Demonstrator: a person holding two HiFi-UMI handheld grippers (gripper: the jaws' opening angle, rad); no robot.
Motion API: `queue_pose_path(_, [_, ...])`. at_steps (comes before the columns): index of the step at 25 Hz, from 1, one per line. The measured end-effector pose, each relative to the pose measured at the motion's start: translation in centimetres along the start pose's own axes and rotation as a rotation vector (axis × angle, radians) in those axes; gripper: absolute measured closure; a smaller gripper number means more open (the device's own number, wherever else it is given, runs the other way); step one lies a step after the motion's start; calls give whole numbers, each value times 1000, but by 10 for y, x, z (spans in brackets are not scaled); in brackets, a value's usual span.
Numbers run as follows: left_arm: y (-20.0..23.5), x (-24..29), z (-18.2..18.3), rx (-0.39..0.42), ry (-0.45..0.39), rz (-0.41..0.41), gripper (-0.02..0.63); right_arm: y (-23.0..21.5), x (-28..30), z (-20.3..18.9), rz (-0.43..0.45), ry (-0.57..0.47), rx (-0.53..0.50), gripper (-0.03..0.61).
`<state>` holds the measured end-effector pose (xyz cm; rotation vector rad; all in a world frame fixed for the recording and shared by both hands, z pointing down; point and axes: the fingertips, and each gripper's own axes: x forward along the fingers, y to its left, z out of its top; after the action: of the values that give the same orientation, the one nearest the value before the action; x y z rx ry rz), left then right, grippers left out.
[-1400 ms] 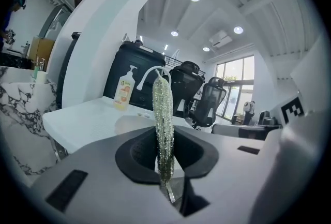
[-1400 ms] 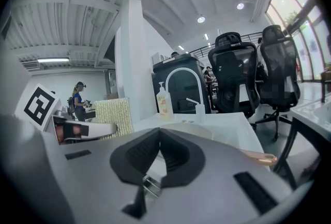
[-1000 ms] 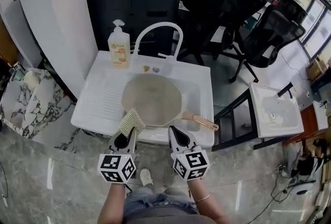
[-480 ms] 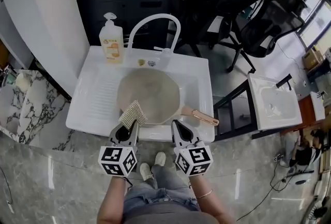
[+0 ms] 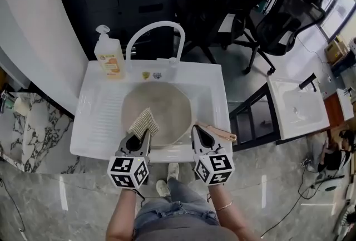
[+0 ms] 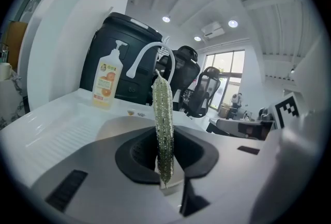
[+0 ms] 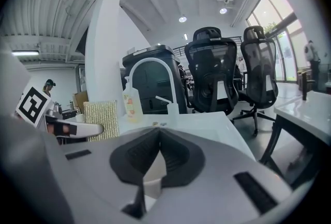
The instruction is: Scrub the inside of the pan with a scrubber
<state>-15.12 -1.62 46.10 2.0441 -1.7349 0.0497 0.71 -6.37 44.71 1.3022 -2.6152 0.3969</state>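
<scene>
A round beige pan (image 5: 158,105) lies in the white sink (image 5: 208,95), its copper-coloured handle (image 5: 221,133) pointing right over the front rim. My left gripper (image 5: 145,135) is shut on a yellowish mesh scrubber (image 5: 143,122), which stands edge-on between the jaws in the left gripper view (image 6: 163,124) and hangs over the pan's near left rim. My right gripper (image 5: 196,129) is shut with nothing in it, just left of the pan handle. From the right gripper view the scrubber (image 7: 101,120) shows flat at the left.
A soap pump bottle (image 5: 108,58) stands at the sink's back left beside the arched white faucet (image 5: 154,31). A ribbed drainboard (image 5: 100,114) lies left of the pan. Black office chairs (image 5: 281,11) and a second white basin (image 5: 293,106) are off to the right.
Both grippers have edged forward toward the sink. The scrubber now reaches over the pan's near rim, and the right gripper's tip sits beside the handle. The head view has shifted.
</scene>
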Motion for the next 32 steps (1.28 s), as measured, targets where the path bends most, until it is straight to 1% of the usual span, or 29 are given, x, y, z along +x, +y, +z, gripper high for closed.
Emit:
queue_pose_path(4, [-1, 26, 0, 17, 49, -24, 546, -16, 16, -2, -16, 15, 13, 568])
queue_pose_path(7, [-4, 50, -3, 34, 112, -55, 546, -28, 28, -1, -29, 29, 23, 568])
queue_pose_path(12, [-14, 94, -18, 83, 254, -128, 546, -51, 44, -1, -45, 47, 44, 568])
queue_pose_path(17, [-30, 132, -43, 152, 425, -230, 546, -73, 56, -6, -62, 70, 65, 568])
queue_pose_path(21, [-37, 152, -67, 210, 562, -292, 546, -86, 65, -11, -73, 90, 81, 568])
queue_pose_path(24, [-43, 164, -82, 252, 638, -340, 546, -96, 71, -10, -82, 94, 92, 568])
queue_pose_path(26, [-46, 171, -92, 272, 673, -373, 546, -102, 74, -10, -88, 96, 97, 568])
queue_pose_path(28, [-44, 180, -98, 284, 689, -384, 546, -107, 77, -10, -92, 99, 99, 568])
queue_pose_path(32, [-30, 198, -101, 291, 704, -351, 546, -112, 82, -11, -93, 107, 108, 568])
